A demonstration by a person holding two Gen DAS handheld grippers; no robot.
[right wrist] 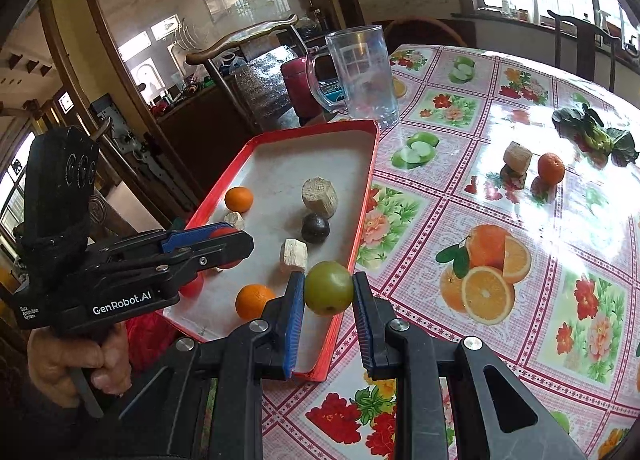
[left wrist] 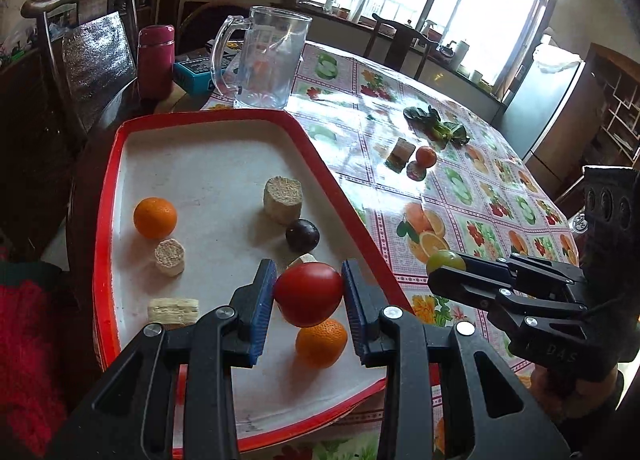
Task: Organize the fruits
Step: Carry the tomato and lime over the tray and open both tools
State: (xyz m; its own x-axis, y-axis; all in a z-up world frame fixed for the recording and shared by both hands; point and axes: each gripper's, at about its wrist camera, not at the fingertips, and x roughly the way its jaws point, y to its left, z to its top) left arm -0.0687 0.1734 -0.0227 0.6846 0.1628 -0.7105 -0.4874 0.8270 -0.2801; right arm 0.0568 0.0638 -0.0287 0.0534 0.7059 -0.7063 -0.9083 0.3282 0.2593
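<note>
A: What does my left gripper point(left wrist: 308, 292) carry?

B: A red fruit point(left wrist: 308, 294), smooth and glossy, round, pinched between the blue pads point(left wrist: 264, 300); it hangs above the near end of the red-rimmed tray point(left wrist: 108, 219), over an orange point(left wrist: 321, 342) lying on the white tray floor.

A: And my right gripper point(right wrist: 329, 292)?

B: Jaws pressed onto a green fruit point(right wrist: 329, 288), dull olive-green with brownish flecks and a small dimple at its base; from the right wrist view it sits over the tray's near right rim, beside the flowered tablecloth point(right wrist: 500, 219).

A: What lies in the tray?

B: A second orange point(left wrist: 155, 217) at the left; a dark purple fruit point(left wrist: 302, 235) near the middle; several pale, fibrous cut pieces point(left wrist: 282, 199) around them, one of them touching the purple fruit or just beside it; I cannot tell which.

A: And outside the tray?

B: On the cloth, well apart: a small orange point(right wrist: 551, 167) just beside another pale piece point(right wrist: 517, 157); leafy greens point(right wrist: 596, 135) beyond; a clear glass mug point(left wrist: 268, 55) stands upright past the tray's far end.
</note>
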